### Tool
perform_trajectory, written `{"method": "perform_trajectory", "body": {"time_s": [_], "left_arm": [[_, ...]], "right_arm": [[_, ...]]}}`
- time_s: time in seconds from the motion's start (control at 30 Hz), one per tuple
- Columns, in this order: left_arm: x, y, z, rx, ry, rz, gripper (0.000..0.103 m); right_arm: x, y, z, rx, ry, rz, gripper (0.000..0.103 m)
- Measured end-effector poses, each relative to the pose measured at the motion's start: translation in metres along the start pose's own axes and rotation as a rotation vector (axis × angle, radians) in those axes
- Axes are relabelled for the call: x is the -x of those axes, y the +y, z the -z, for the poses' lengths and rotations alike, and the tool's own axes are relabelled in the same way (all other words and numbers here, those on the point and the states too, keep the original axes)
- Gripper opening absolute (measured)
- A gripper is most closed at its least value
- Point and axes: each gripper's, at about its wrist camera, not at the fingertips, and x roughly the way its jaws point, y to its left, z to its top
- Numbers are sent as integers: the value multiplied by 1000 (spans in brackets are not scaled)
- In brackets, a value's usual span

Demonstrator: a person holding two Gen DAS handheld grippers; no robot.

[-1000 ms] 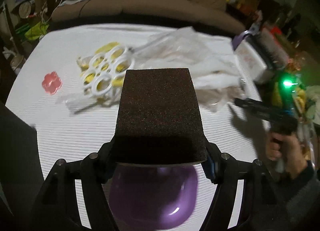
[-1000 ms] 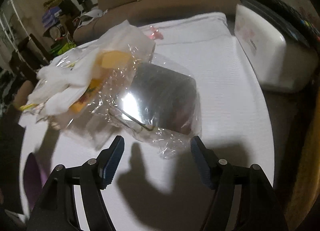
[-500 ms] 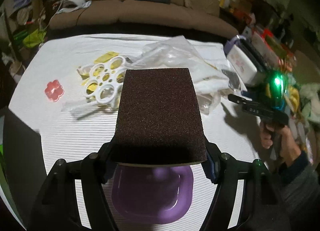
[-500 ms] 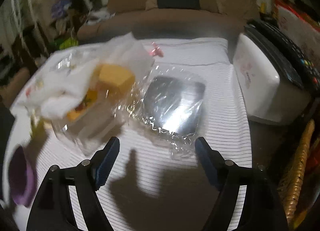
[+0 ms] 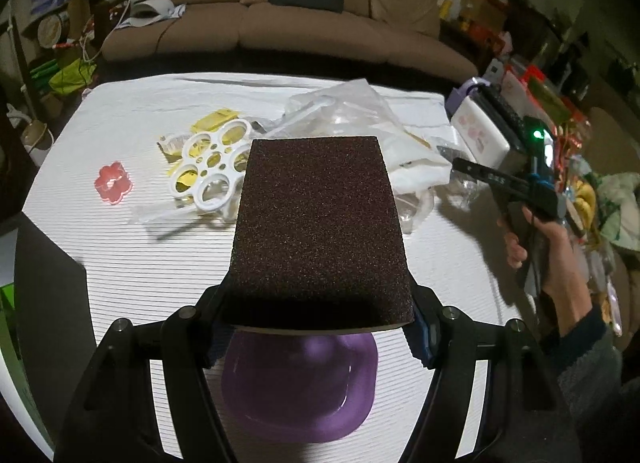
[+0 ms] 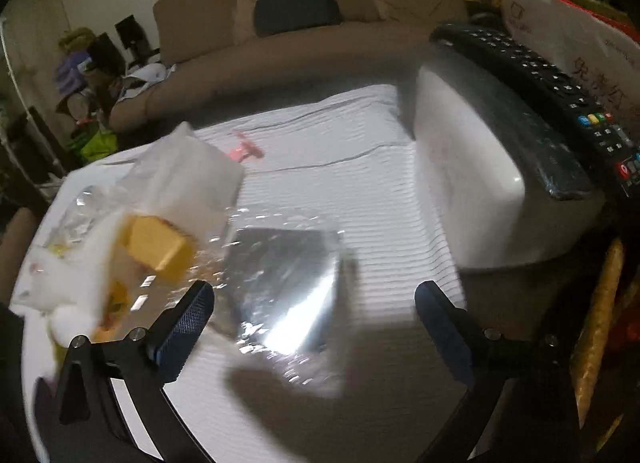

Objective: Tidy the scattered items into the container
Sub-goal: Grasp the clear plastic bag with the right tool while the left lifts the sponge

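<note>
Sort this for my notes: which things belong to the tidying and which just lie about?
Job:
- dark sponge block in the left tongs
- purple bowl
- white ring holder
- red flower piece
- wrapped silver packet before the open right tongs

Lying about:
- sofa
- remote
- white box

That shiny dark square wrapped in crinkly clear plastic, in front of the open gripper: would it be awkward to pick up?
Probably somewhat. The dark square pad in crinkled clear wrap shows bright glare, so the film is likely slippery. The loose wrap may crumple before the open right gripper grips the flat, seemingly stiff block. It lies flat, so rolling seems unlikely.
</note>
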Motion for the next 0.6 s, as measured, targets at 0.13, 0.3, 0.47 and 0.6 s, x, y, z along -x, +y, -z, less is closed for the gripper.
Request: {"method": "perform_trajectory", "body": {"time_s": [0.13, 0.3, 0.47, 0.6], "left_arm": [[2, -3, 0, -7, -7, 3, 66], [13, 3, -4, 35, -36, 34, 66], [29, 6, -9, 67, -73, 58, 66], [39, -1, -10, 42, -98, 36, 66]], "right_arm": [[-9, 2, -1, -21, 27, -70, 103], [-30, 27, -9, 46, 82, -66, 103], [-42, 21, -1, -11, 168, -69, 75], [-22, 28, 15, 53, 191, -56, 59]]}}
